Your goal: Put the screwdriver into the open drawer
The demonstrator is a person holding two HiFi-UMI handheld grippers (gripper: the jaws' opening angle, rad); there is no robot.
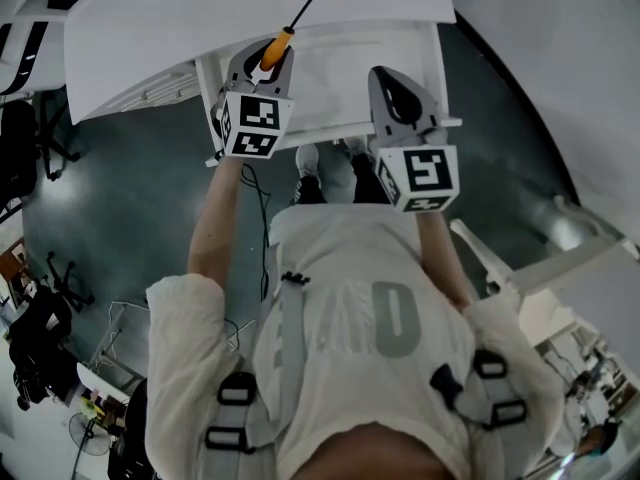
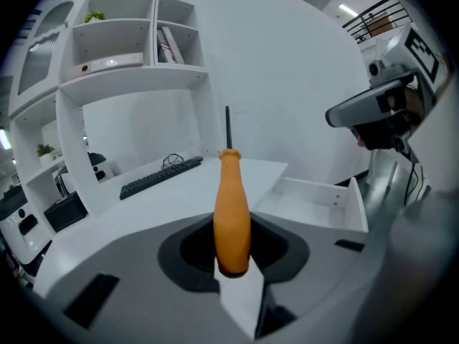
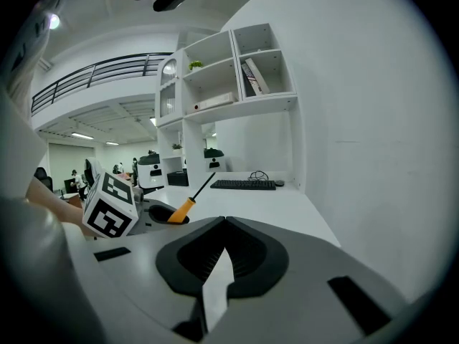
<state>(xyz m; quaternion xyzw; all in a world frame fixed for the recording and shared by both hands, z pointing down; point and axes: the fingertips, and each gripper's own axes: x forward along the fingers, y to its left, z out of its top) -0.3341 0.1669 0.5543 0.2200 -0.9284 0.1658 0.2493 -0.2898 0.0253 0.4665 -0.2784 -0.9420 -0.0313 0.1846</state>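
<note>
Since the left gripper (image 1: 265, 68) pinched the screwdriver (image 2: 233, 213) by its orange handle, we judged the coming move to rest with that hand; in the left gripper view the shaft stood toward twelve o'clock, tip away from the jaws; the open drawer (image 2: 308, 203) lay near at three o'clock, and the tool was not yet inside it; the right gripper (image 3: 225, 224), jaws pressed together on nothing, hung beyond the drawer at two o'clock.
</note>
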